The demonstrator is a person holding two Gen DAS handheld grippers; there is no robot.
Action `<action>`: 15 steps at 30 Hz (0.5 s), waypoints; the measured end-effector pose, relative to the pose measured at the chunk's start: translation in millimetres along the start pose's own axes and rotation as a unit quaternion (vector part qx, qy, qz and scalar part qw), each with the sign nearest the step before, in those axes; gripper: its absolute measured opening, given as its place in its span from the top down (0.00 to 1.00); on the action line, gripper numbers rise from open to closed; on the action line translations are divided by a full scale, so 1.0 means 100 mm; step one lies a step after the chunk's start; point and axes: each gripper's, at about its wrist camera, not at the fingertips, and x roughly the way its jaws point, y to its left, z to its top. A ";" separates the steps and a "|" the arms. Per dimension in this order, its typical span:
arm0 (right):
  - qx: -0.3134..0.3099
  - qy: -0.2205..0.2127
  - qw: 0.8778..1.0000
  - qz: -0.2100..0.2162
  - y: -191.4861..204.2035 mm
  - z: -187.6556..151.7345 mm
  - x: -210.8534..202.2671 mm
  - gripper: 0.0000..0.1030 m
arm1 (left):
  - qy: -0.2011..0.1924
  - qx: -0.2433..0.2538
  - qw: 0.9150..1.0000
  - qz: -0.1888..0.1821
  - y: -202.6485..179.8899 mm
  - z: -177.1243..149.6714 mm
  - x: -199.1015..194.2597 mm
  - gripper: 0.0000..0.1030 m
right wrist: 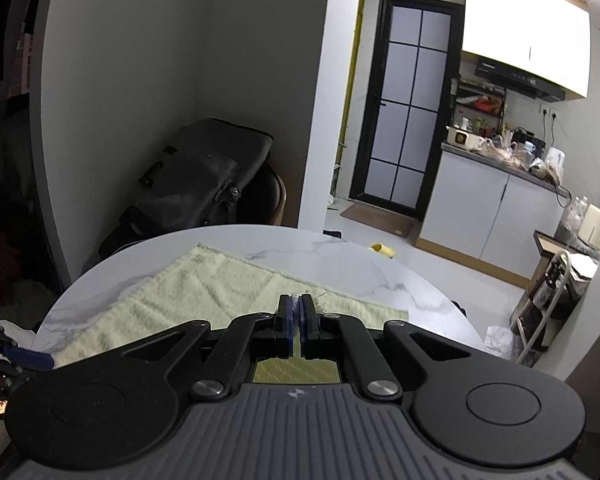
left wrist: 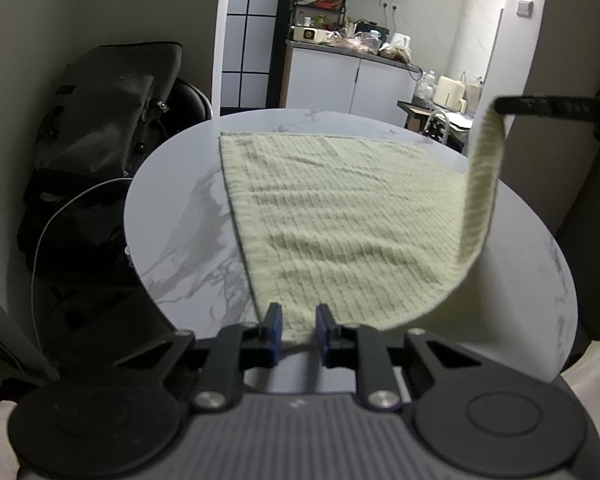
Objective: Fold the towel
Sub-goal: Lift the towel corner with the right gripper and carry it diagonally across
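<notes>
A pale green ribbed towel [left wrist: 340, 208] lies spread on a round white marble table [left wrist: 180, 216]. My left gripper [left wrist: 298, 320] is open, its blue pads [left wrist: 275, 322] on either side of the towel's near corner, which runs between them. My right gripper [right wrist: 296, 314] is shut on the towel's near right corner, which shows between and under its pads. In the left wrist view that gripper's black fingers [left wrist: 548, 106] hold this corner lifted high, and a strip of towel [left wrist: 480, 184] hangs down from them. The towel [right wrist: 204, 292] lies flat further out.
A dark bag [left wrist: 108, 120] rests on a chair beyond the table's far left edge. A kitchen counter [left wrist: 352, 76] with clutter stands behind. A rack [right wrist: 552, 292] stands right of the table. The table's rim [right wrist: 440, 288] curves close to the towel.
</notes>
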 end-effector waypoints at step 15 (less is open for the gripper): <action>-0.022 -0.012 1.000 0.015 0.10 0.33 0.34 0.97 | -0.001 0.002 1.000 -0.007 0.02 -0.02 -0.01 0.80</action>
